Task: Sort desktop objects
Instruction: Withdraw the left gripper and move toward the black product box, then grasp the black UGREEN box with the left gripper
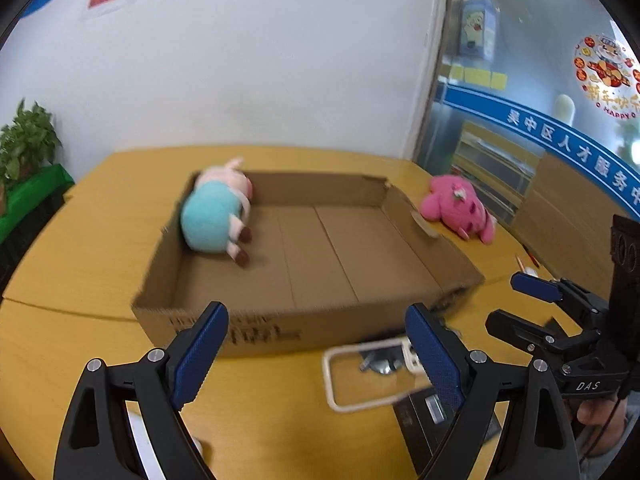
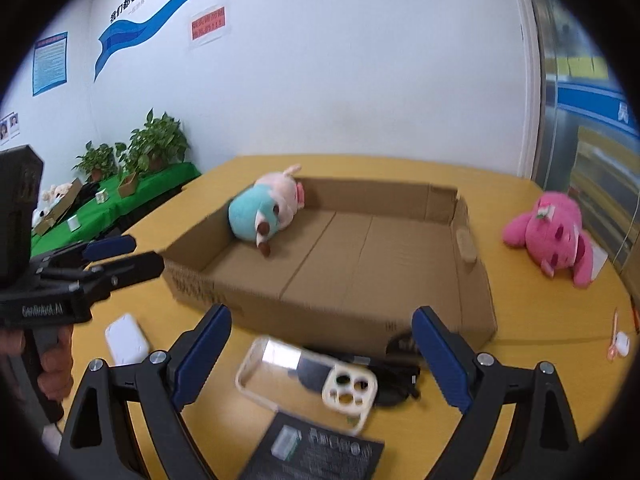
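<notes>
I've got both grippers angled down over the table, left gripper and right gripper jaws apart, empty. One cardboard box ahead; two plush toys: blue-pink pig inside, pink plush beside it; one clear phone case below.

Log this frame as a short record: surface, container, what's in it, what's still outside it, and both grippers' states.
surface: yellow wooden table
container: shallow cardboard box, open top
inside box: pig plush in teal outfit, lying in the far left corner
outside box: pink plush to its right; clear phone case, white case, black booklet in front
left gripper: open, empty
right gripper: open, empty, above the phone case
</notes>
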{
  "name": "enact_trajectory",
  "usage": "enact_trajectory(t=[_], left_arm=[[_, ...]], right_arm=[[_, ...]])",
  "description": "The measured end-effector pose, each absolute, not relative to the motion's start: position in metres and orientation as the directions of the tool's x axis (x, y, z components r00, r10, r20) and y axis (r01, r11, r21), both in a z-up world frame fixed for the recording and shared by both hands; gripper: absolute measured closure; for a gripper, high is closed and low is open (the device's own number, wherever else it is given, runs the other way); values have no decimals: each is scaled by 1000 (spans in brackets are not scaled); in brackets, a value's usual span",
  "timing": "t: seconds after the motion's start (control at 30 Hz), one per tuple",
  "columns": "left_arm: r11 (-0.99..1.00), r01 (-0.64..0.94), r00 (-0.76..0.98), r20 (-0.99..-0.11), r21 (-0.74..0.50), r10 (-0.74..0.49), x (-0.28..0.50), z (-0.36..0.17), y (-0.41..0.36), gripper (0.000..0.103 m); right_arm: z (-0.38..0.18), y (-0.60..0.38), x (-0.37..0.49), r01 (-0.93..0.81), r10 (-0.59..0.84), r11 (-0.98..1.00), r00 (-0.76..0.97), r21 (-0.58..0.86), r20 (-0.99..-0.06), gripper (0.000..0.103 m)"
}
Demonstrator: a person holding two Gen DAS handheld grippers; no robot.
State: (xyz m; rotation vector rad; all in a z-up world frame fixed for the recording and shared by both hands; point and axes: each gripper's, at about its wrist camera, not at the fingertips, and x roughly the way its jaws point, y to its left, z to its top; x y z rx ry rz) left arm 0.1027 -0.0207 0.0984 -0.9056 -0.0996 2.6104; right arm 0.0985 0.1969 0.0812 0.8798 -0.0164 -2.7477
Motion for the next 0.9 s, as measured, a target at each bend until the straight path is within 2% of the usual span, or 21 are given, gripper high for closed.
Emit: enact_trajectory(t=[0.2, 0.33, 0.57, 0.63, 0.73, 0.8, 0.9], left_arm=[[-872, -382, -562, -672, -307, 483, 108, 57, -8, 10], [-807, -407, -422, -695, -428, 582, 104, 25, 7, 10], [-742, -459, -272, -718, -489, 641, 102, -5, 43, 12], [-734, -471, -231, -735, -489, 638, 104, -12, 48, 15], [-749, -477, -197, -775, -460, 601, 105, -24, 52, 17], [-722, -451, -149, -753, -525, 641, 102, -33, 48, 18], [-710, -467, -142, -748, -527, 648, 106, -32, 51, 18]], right_arm=[[30, 231, 128, 313, -379, -923, -623, 226, -684, 11], [-4, 234, 138, 329, -397, -910, -508, 254, -764, 11], [-24, 202, 153, 405, -493, -856, -444, 323, -748, 9], [-26, 194, 159, 444, -494, -845, -432, 299, -754, 9], [-33, 195, 162, 431, -405, -879, -456, 201, -792, 9], [-40, 195, 157, 410, -363, -896, -450, 172, -816, 9], [-46, 185, 151, 429, -382, -883, -415, 192, -826, 9]])
